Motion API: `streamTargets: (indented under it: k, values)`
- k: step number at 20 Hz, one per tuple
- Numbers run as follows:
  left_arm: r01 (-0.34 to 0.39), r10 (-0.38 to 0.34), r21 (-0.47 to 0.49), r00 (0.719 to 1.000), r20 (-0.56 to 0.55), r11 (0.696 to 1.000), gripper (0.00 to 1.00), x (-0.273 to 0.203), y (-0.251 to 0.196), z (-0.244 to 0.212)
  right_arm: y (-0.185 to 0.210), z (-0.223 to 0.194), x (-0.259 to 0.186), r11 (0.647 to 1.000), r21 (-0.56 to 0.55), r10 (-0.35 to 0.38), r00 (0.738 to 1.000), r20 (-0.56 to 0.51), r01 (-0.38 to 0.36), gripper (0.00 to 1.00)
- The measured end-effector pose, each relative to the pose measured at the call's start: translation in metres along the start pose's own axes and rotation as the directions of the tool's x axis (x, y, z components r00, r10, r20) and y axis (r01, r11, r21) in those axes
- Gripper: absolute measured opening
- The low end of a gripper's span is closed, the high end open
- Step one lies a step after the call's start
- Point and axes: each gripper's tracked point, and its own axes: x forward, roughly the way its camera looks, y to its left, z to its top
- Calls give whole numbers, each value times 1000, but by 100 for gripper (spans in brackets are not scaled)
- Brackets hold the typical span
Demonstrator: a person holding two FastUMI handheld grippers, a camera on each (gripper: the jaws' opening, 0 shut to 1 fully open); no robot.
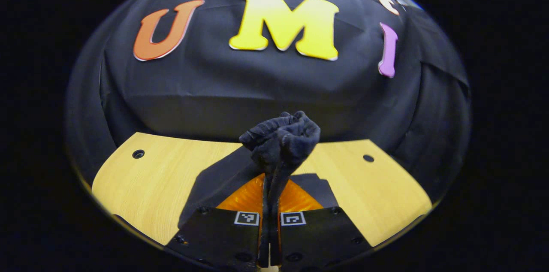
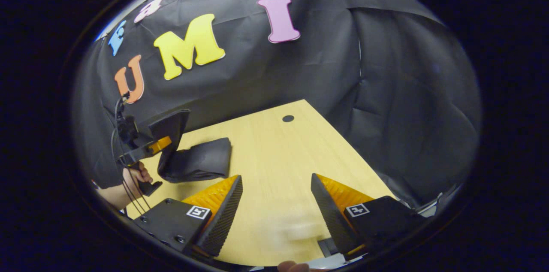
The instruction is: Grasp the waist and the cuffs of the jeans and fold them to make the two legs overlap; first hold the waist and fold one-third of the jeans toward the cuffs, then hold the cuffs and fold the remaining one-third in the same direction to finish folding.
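Between the left gripper [image 1: 270,203] fingers, pressed tight together, a bunched wad of dark denim sprouts upward: that's the jeans [image 1: 281,139], pinched hard and lifted clear of the wooden table [image 1: 146,177] in the left gripper view. And the grip makes sense, because a thick gathered edge like that needs a firm clamp or it slides out mid-fold. Which edge it is, waist or cuffs, I can't tell from the crumpled cloth.

Over to the right gripper view, and the same left tool shows far off at the left, a hand [image 2: 135,175] wrapped around its handle, with the jeans [image 2: 195,160] trailing from it as a compact dark bundle whose far end lies on the table [image 2: 274,152]. That bundle looks short and layered, so I'd judge the folding is well along, perhaps on the last third.

The right gripper [image 2: 276,197] hangs over bare wood, its fingers spread wide and holding nothing, well apart from the cloth. My read: it has no hold, so the left alone carries the fabric. The risk now is a lopsided drop, one corner dragging while the other sags, unless that open right tool comes across to steady the far side.
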Motion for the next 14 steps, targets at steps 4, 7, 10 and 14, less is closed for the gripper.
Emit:
streamTargets:
  k: [4,7,10,14]
  values:
    - [-36,41,70,997,-72,997,4,12,-20,-45,-25,-12,1,1000,2,-26,999,-34,26,98]
    - [-65,76,90,990,-116,994,5,13,-24,-73,-37,-15,4,999,16,-35,998,-53,36,98]
    - [-72,87,110,986,-142,991,6,16,-27,-85,-36,-16,9,1000,9,-25,998,-60,26,98]
    - [-54,72,124,987,-145,991,17,11,-32,-80,-20,-12,15,1000,-8,11,998,-54,-11,98]
